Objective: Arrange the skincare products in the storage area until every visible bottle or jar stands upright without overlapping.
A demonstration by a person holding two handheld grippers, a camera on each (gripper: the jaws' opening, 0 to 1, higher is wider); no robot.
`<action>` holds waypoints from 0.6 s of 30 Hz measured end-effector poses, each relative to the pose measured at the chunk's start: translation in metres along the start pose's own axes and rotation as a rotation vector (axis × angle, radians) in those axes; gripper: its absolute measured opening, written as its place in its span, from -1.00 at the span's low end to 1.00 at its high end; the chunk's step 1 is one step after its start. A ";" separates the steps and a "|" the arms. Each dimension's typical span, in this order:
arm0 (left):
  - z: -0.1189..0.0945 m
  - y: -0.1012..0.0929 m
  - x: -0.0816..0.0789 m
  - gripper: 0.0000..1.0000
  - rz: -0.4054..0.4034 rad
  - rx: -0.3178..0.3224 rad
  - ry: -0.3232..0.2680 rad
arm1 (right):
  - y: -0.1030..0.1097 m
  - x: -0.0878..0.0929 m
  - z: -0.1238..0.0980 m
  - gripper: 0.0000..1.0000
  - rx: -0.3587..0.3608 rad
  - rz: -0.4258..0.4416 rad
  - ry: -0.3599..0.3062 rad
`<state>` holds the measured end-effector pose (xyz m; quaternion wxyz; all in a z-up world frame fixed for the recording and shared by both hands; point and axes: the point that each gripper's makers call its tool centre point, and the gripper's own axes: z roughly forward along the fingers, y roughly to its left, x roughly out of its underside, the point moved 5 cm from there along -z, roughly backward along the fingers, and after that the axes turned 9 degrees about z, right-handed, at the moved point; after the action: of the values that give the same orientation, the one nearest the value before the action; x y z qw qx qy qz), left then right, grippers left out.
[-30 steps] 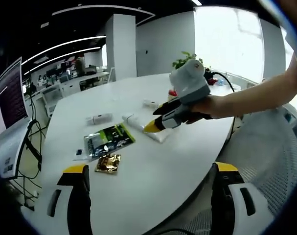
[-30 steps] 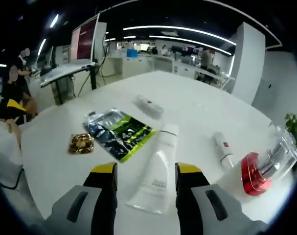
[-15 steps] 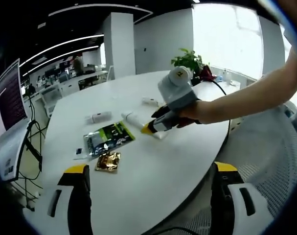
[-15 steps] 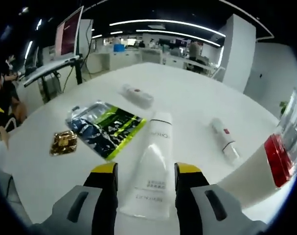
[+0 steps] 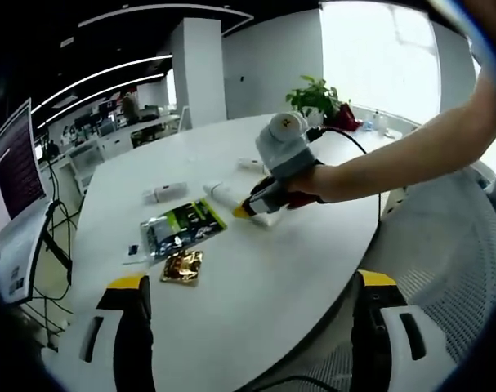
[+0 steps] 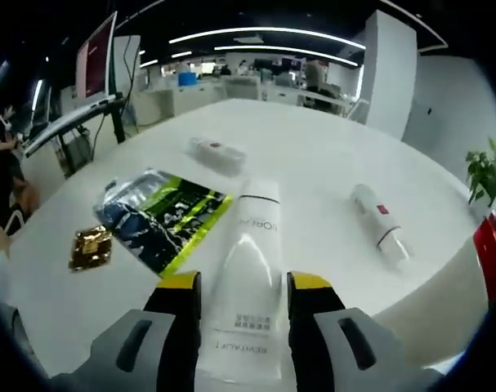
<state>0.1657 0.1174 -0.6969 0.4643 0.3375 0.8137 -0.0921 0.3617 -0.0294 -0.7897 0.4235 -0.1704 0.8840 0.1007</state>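
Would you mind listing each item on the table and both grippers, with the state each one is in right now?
White tube: lying flat, between the right gripper's jaws.
Small white bottle: lying on its side.
Small white jar: lying on its side.
Green sachet: flat on the table.
Gold sachet: flat.
Right gripper: open, astride the tube.
Left gripper: open, holding nothing.

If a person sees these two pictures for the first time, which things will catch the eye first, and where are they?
In the right gripper view, the white tube lies flat on the white table, its crimped end between the right gripper's open jaws. Left of the tube lies a green and black sachet, with a small gold packet beyond it. In the left gripper view, a person's arm reaches across the table, holding the right gripper at the tube.
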 end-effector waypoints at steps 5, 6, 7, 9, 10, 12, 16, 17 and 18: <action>0.000 0.000 0.001 0.93 0.004 0.002 0.007 | -0.001 0.003 0.006 -0.16 -0.001 0.004 0.006; 0.000 0.000 0.001 0.92 0.005 0.003 0.008 | 0.000 0.003 0.006 -0.16 -0.002 0.002 0.008; 0.001 -0.001 0.002 0.93 0.013 0.006 0.010 | 0.002 0.005 0.005 -0.17 -0.007 0.008 0.009; 0.001 -0.001 0.002 0.93 0.013 0.007 0.014 | 0.001 0.004 0.005 -0.20 -0.007 -0.003 0.004; 0.001 -0.001 0.002 0.93 0.012 0.006 0.015 | 0.001 0.003 0.005 -0.23 -0.010 -0.015 0.002; 0.001 0.000 0.002 0.93 0.012 0.002 0.015 | 0.001 0.003 0.005 -0.25 -0.007 -0.010 0.002; 0.001 -0.001 0.003 0.92 0.021 0.008 0.025 | 0.001 0.003 0.006 -0.26 -0.027 -0.030 -0.017; 0.001 -0.002 0.004 0.92 0.030 0.010 0.029 | 0.002 0.003 0.006 -0.26 -0.024 -0.024 -0.017; 0.001 -0.002 0.004 0.92 0.035 0.012 0.030 | 0.002 0.002 0.007 -0.27 -0.021 -0.020 -0.017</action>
<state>0.1638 0.1170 -0.7011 0.4515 0.3560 0.8139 -0.0836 0.3644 -0.0258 -0.7955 0.4302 -0.1831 0.8774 0.1072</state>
